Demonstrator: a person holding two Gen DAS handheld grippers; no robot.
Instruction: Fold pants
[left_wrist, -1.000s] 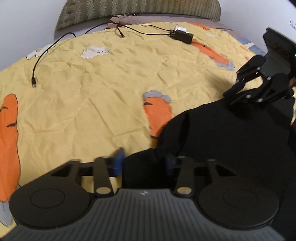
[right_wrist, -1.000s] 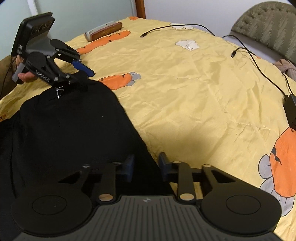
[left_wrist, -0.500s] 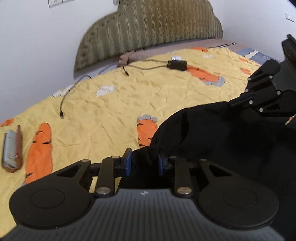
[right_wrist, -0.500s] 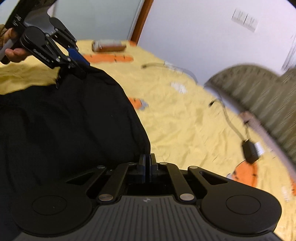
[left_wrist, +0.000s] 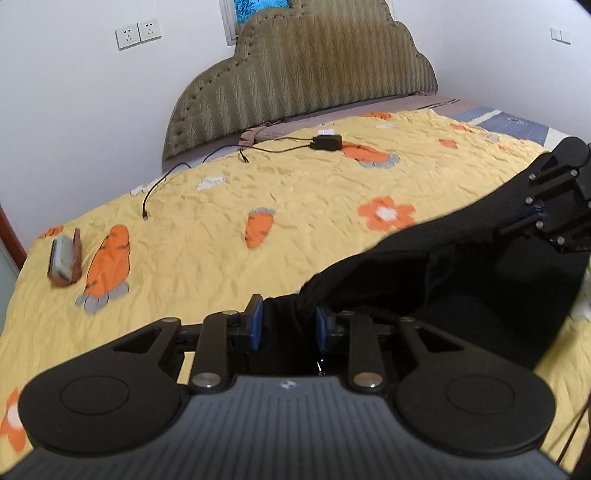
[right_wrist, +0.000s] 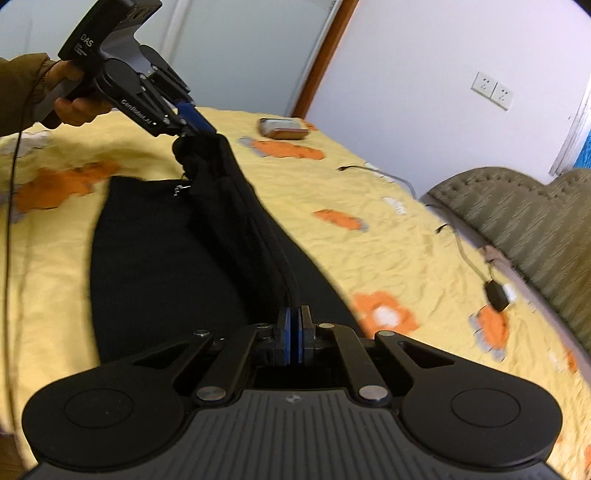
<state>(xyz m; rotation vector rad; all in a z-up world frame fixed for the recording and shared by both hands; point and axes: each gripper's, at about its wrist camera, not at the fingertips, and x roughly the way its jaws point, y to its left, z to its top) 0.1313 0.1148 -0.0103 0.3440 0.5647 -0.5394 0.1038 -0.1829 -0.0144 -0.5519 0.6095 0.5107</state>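
Observation:
Black pants hang stretched between my two grippers above the yellow bedspread. My left gripper is shut on a bunched edge of the pants; it also shows in the right wrist view, held in a hand at upper left. My right gripper is shut on the other end of the same edge; it shows at the right of the left wrist view. The pants drape down from this raised edge onto the bed.
The bedspread has orange carrot and flower prints. A brown case lies at the left. A black charger with cable lies near the padded headboard. Walls with sockets stand behind.
Both grippers closed on the pants' edge and lifted it off the bed. The fabric is now pulled taut between them and both cameras look higher across the room.

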